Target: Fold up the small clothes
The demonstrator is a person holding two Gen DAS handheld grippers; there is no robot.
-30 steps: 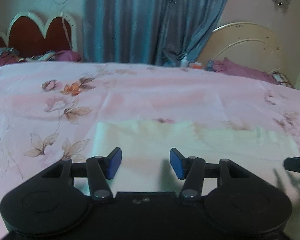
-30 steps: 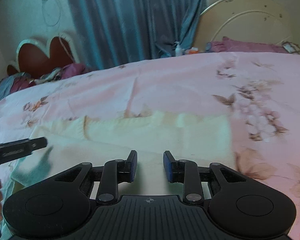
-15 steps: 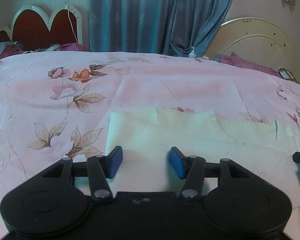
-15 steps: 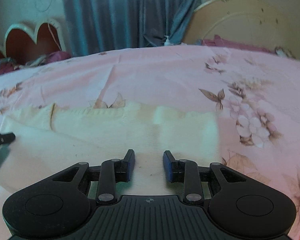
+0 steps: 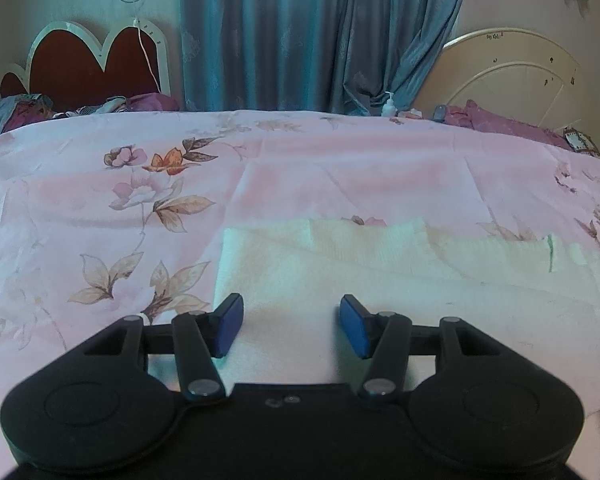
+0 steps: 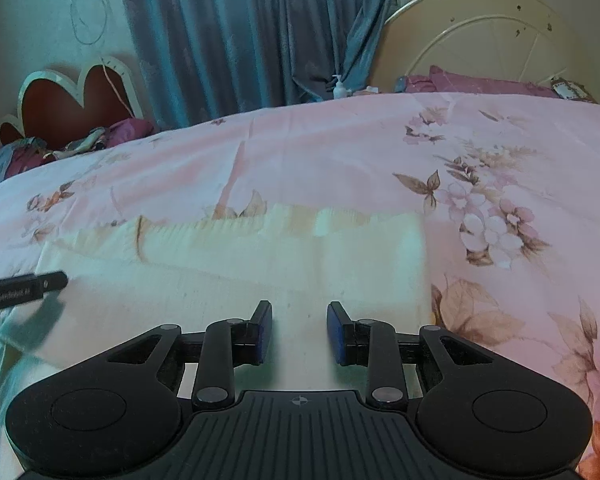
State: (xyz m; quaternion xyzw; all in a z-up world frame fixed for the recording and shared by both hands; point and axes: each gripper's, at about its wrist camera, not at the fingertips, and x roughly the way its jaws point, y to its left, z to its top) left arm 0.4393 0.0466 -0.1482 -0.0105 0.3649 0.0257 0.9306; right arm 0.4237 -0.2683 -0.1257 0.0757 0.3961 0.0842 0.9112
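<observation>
Cloth of a pale cream colour, a small garment (image 5: 380,280) with a soft ribbed weave, lies flat and folded into a long rectangle on the bed (image 5: 300,168), which has a smooth pink sheet printed with flowers and leaves. The left hand-held gripper (image 5: 291,326) hovers above the garment's left end, its blue pads (image 5: 229,326) standing moderately wide with nothing between them. The right hand-held gripper (image 6: 299,332) hovers above the right end, its pads (image 6: 336,334) narrower, also not pinching anything. Behind the bed hangs a blue pleated curtain (image 5: 300,32).
</observation>
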